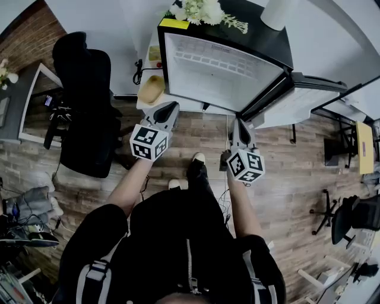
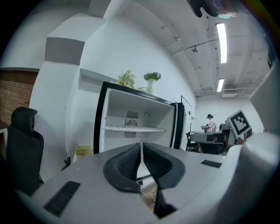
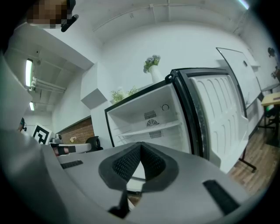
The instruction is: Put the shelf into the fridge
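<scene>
The black fridge (image 1: 225,65) stands open straight ahead, its door (image 1: 303,101) swung out to the right. Inside, a white shelf (image 2: 133,129) lies level across the middle of the compartment; the right gripper view shows the same shelf (image 3: 151,130). My left gripper (image 1: 169,110) is held in front of the fridge's lower left corner, apart from it. Its jaws are shut with nothing between them (image 2: 141,148). My right gripper (image 1: 240,126) hangs in front of the fridge's lower right, near the door hinge. It is shut too and empty (image 3: 140,151).
A black office chair (image 1: 86,101) stands to the left, and a yellowish bin (image 1: 151,89) sits beside the fridge's left side. Flowers (image 1: 202,10) and a white vase (image 1: 278,12) are on top of the fridge. Desks and chairs fill the right side; a person (image 2: 211,122) stands far off.
</scene>
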{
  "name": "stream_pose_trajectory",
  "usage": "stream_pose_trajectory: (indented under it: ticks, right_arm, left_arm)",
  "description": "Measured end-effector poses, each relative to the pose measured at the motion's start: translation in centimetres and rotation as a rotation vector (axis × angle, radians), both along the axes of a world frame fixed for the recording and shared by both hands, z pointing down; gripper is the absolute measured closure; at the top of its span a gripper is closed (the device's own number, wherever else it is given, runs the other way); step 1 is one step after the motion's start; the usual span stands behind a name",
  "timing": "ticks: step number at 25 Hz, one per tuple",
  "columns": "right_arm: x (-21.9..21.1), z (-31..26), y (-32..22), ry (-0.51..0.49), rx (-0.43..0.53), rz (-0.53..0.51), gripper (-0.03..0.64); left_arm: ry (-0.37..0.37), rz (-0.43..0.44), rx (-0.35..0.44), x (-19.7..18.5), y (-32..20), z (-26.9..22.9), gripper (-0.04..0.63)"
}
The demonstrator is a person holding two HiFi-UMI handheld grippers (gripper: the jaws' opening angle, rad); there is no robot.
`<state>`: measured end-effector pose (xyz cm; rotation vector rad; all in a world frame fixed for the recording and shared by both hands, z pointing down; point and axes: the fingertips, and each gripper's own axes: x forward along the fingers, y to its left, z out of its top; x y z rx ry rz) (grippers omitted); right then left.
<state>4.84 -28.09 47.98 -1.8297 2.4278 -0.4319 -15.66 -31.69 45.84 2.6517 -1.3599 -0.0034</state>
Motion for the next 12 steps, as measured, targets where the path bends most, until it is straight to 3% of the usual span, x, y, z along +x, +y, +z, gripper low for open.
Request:
stream_pose_trajectory:
  ticks: [12]
  right_arm:
    - [-0.5, 0.2, -1.0, -0.012, -0.009, -0.01, 0.609]
  left_arm:
    - [0.021, 0.001, -0.011, 0.4, -1.3, 0.0, 0.558]
